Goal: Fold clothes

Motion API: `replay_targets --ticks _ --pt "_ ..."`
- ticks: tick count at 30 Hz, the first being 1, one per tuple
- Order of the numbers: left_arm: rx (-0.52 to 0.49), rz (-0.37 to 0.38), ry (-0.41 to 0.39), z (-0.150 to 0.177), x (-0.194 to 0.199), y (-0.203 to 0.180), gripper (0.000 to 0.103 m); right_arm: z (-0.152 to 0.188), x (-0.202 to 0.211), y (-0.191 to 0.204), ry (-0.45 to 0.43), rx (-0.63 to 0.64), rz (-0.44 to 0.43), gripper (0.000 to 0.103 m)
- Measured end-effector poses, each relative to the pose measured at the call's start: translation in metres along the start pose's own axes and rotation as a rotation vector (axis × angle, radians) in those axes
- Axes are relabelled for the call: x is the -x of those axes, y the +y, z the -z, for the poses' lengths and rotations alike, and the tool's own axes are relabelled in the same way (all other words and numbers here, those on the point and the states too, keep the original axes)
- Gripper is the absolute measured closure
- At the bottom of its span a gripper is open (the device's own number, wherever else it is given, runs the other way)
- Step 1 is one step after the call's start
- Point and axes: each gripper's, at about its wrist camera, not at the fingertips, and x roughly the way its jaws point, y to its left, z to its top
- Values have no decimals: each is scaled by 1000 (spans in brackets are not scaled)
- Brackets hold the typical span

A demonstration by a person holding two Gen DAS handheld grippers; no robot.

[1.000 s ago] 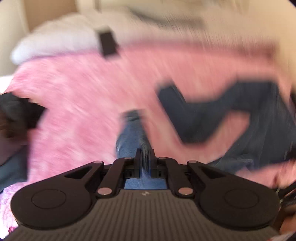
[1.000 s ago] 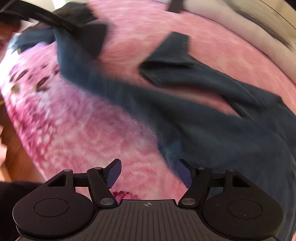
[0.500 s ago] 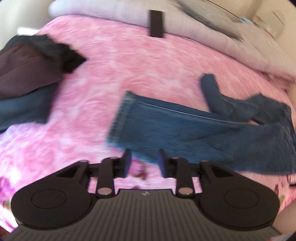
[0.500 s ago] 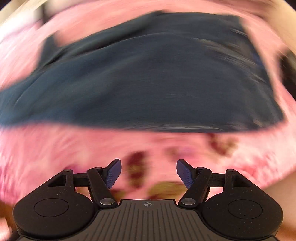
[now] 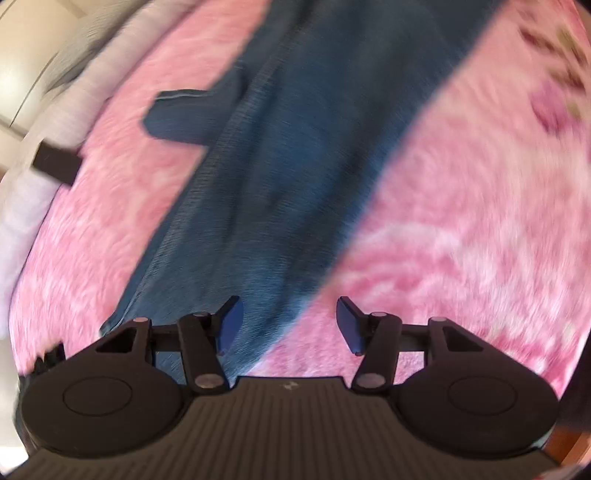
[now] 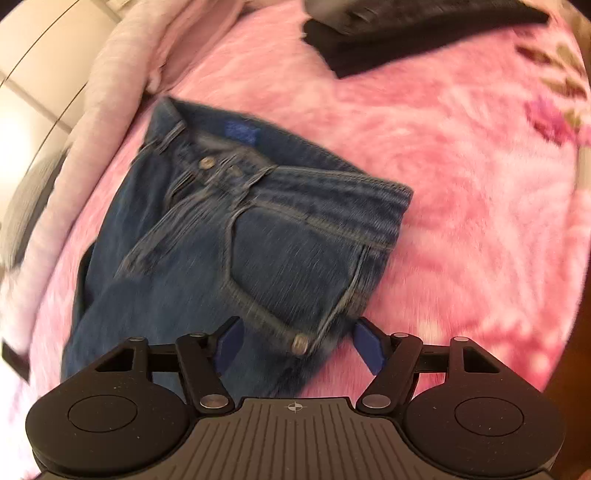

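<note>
Now both grippers hang spread over the jeans (image 6: pixel 236 236); left gripper (image 5: pixel 287 325), jaws just opening, nothing pinched; right gripper (image 6: pixel 297 347) should take the waistband (image 6: pixel 332 199) squarely.

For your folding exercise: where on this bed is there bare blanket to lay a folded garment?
Free: the pink blanket right of the jeans, below the dark folded clothes. Narrower strip between jeans and the pale pillows. Crowded: the jeans' waistband end and the top corner.
</note>
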Motion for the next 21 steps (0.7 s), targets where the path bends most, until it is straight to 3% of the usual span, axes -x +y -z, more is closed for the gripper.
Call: replay_targets --ticks 5,10,12,14,16,17,21 --pt "-177 -47 -19 9 -3 -15 51 -3 8 -7 -14 -88 -17 34" --pt "-343 -157 -26 20 -14 -24 52 5 8 -7 -39 -121 -25 34" --pt "-368 -162 -28 19 -19 -24 61 3 4 -7 -48 -145 -32 34" --pt "-391 -140 -23 18 -21 -23 83 1 1 -7 -55 -170 -21 44" --pt "-368 -145 -26 18 -17 -20 91 0 2 -13 -58 -228 7 83" --pt "-354 -147 -26 18 -15 -18 97 -1 3 -17 -48 -234 6 86" --pt "-332 -135 -26 7 8 -16 98 -12 19 -12 -19 -125 12 97"
